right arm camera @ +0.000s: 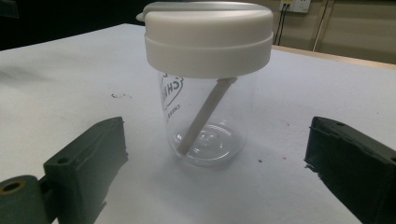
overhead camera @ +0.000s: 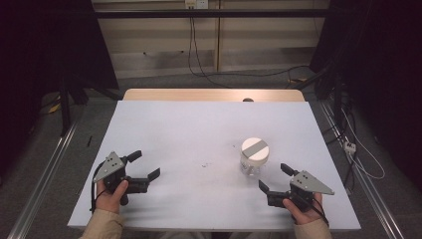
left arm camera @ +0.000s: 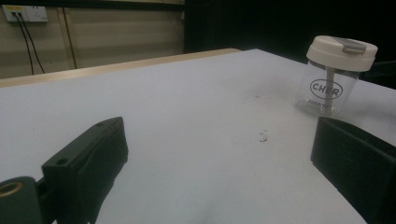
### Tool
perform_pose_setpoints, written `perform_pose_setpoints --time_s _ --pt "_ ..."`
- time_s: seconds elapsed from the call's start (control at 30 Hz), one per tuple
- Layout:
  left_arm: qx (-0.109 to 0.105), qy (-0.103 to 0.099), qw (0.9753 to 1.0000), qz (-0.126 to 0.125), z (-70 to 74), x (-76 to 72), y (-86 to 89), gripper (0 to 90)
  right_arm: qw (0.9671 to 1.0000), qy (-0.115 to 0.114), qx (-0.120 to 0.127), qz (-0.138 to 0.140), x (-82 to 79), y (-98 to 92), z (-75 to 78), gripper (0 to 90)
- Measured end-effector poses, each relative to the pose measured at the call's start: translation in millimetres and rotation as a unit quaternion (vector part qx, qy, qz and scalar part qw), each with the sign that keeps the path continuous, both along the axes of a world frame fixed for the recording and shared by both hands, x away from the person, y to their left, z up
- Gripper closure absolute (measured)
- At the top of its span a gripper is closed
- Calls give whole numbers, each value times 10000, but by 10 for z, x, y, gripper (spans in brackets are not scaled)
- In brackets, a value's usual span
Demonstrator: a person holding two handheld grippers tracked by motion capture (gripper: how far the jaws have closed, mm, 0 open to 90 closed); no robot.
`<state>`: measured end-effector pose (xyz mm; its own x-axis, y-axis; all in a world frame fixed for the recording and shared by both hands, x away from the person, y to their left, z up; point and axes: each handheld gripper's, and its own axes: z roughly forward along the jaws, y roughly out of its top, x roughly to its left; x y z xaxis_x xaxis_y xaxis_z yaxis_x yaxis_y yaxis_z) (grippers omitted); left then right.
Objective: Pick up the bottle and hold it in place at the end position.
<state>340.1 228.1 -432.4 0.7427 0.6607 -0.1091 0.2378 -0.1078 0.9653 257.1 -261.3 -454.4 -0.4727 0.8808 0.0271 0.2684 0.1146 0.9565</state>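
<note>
A clear plastic cup (overhead camera: 254,158) with a white lid and a grey strip on top stands upright on the white table top (overhead camera: 199,129), right of centre. Through its wall I see a pale straw leaning inside the cup (right arm camera: 208,116). My right gripper (overhead camera: 274,178) is open just in front of and to the right of the cup, its jaws spread wider than the cup and not touching it. My left gripper (overhead camera: 145,164) is open near the front left of the table, holding nothing. From the left gripper view the cup (left arm camera: 334,77) stands far off at the right.
A wooden strip (overhead camera: 214,94) runs along the table's far edge. Small dark specks (overhead camera: 205,164) mark the sheet near the middle. Metal rails run along both sides of the table, and cables (overhead camera: 358,149) with a power strip lie on the floor at the right.
</note>
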Motion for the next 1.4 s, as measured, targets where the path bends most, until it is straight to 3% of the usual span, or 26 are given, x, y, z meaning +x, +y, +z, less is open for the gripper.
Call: perform_pose_setpoints --time_s 0.5,0.73,1.1,1.4 --pt "10 -1 10000 -28 -9 8 -2 35 10000 65 -55 16 93 61 0 46" --pt "49 10 10000 -49 -17 12 -13 35 9998 145 -156 -17 230 158 -15 48" --pt "58 12 10000 -61 -26 0 -12 34 9997 214 1 -83 457 353 -9 65" --pt "83 34 9999 -64 -39 0 -11 35 9992 247 151 -264 563 385 -5 96"
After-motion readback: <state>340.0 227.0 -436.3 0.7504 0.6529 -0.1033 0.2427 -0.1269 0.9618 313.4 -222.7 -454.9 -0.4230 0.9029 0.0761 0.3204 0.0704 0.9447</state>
